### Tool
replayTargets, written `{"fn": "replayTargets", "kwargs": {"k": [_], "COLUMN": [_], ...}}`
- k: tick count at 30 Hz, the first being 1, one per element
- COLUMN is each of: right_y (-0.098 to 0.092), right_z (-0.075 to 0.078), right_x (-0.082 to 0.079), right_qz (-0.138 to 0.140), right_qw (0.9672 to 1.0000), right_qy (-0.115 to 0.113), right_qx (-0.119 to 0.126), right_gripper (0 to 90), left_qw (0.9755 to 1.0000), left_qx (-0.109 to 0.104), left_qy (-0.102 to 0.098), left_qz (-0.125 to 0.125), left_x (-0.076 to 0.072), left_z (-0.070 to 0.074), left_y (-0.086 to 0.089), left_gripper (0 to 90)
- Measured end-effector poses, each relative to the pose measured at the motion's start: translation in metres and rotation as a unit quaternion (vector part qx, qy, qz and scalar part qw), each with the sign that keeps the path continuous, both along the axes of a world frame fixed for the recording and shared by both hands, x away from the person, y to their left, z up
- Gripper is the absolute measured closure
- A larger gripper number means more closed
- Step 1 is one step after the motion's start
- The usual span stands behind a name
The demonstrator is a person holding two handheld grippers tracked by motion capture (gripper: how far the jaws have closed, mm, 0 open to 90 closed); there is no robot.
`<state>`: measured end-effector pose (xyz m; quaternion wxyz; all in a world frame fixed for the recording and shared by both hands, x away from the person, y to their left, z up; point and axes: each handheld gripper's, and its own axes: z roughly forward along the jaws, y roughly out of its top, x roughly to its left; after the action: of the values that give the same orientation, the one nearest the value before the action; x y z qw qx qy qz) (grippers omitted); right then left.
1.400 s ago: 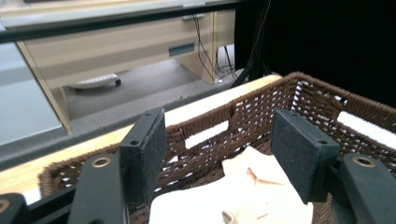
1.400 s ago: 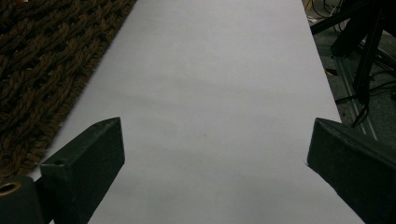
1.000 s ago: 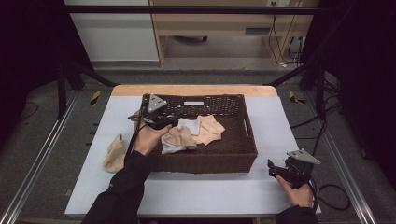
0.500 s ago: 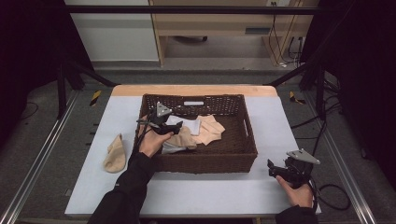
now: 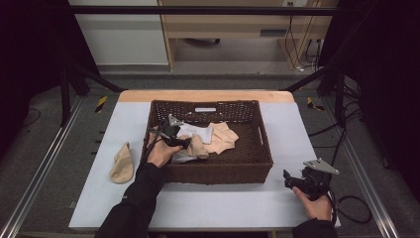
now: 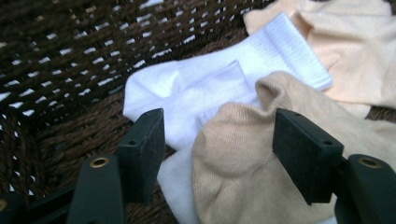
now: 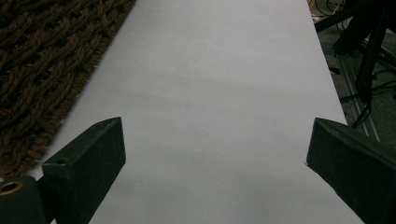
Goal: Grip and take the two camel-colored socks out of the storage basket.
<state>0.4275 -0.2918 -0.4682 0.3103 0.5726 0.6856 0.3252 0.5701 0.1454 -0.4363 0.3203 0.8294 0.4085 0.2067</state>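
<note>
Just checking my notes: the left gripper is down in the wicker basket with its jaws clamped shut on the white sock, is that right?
Not quite. The left gripper is in the wicker basket, but its jaws stand open around the tan sock, not shut on the white sock. The left gripper view shows it.

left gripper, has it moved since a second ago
Yes. The left gripper has come down from near the basket's left rim into the basket, jaws open over the beige sock.

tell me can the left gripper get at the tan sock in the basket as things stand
Probably yes. The left gripper is inside the basket, open, its fingers on either side of the tan sock, which lies on top of the white sock. Nothing covers it.
</note>
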Motion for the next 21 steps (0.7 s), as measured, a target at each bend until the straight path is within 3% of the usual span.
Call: {"fn": "replayTargets", "kwargs": {"k": [5, 9, 11, 16, 18, 21], "right_y": [0.000, 0.000, 0.000, 0.000, 0.000, 0.000], "right_z": [0.000, 0.000, 0.000, 0.000, 0.000, 0.000], "right_x": [0.000, 0.000, 0.000, 0.000, 0.000, 0.000], "right_qz": [0.000, 0.000, 0.000, 0.000, 0.000, 0.000], "right_qw": [1.0000, 1.0000, 1.0000, 1.0000, 1.0000, 1.0000], "right_qy": [0.001, 0.000, 0.000, 0.001, 0.001, 0.001], "right_qx": [-0.001, 0.000, -0.001, -0.001, -0.001, -0.002], "right_gripper": [4.8, 4.9, 4.9, 4.9, 4.9, 4.9], "left_qw": [0.9997, 0.9993, 0.9992, 0.9997, 0.9998, 0.9984], "left_qx": [-0.004, 0.007, 0.018, 0.007, -0.007, -0.050], "left_qy": [0.022, 0.033, 0.029, 0.014, -0.002, -0.028], "left_qz": [-0.013, -0.018, -0.018, -0.019, -0.017, -0.005], "left_x": [-0.001, -0.002, -0.004, -0.008, -0.010, -0.012], "left_z": [-0.003, -0.002, 0.000, 0.006, 0.010, 0.016], "left_y": [-0.002, -0.004, -0.006, -0.005, -0.002, 0.002], "left_gripper": [44.5, 57.6, 66.3, 81.3, 83.1, 84.2]}}
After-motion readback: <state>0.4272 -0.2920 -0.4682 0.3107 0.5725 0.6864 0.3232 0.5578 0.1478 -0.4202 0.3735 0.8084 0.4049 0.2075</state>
